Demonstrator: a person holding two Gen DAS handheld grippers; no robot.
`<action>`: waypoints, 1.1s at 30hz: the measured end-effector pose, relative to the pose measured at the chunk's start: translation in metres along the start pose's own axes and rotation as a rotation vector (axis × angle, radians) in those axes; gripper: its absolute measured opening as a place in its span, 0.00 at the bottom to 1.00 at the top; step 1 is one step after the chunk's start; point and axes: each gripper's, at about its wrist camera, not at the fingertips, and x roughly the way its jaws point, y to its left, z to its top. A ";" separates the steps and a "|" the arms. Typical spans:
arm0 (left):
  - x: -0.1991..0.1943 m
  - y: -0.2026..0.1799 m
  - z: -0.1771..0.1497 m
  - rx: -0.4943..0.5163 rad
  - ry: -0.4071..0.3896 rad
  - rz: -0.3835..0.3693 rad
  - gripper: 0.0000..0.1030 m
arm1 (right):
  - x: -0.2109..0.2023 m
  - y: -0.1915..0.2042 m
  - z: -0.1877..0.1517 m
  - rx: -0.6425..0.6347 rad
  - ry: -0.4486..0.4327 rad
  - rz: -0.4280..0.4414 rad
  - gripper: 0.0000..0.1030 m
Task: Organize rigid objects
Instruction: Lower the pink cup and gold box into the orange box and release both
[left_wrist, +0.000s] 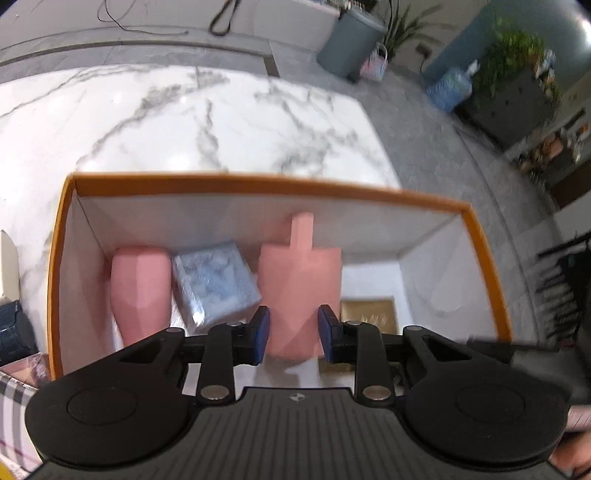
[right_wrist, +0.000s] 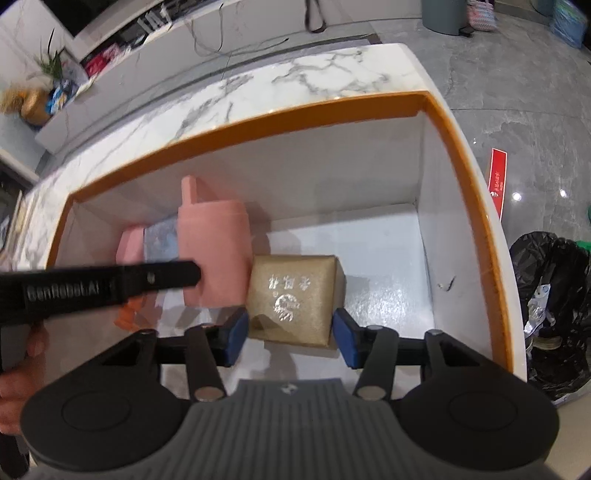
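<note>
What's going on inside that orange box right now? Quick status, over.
Left gripper shut on pink bottle. Right gripper astride gold box, pads not touching it. Both inside orange box. Blue packet close beside bottle.

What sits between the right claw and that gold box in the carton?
Nothing visible. The gold box lies directly between the right claw's blue pads, which stand slightly clear of its sides. The pink bottle stands beside it, out of the way.

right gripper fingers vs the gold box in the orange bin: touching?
Apart. The right wrist view shows the white bin floor between the gold box and each blue finger of the right gripper; the fingers straddle it without pressing.
</note>
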 end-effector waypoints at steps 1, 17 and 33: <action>-0.002 -0.002 0.002 0.006 -0.028 -0.005 0.31 | 0.001 0.004 0.000 -0.018 0.011 -0.006 0.60; 0.017 -0.019 0.011 0.102 0.029 0.146 0.23 | 0.012 0.017 -0.004 -0.265 0.090 -0.117 0.38; -0.009 -0.006 0.001 0.132 0.047 0.130 0.27 | 0.024 0.024 0.026 -0.407 0.023 -0.105 0.35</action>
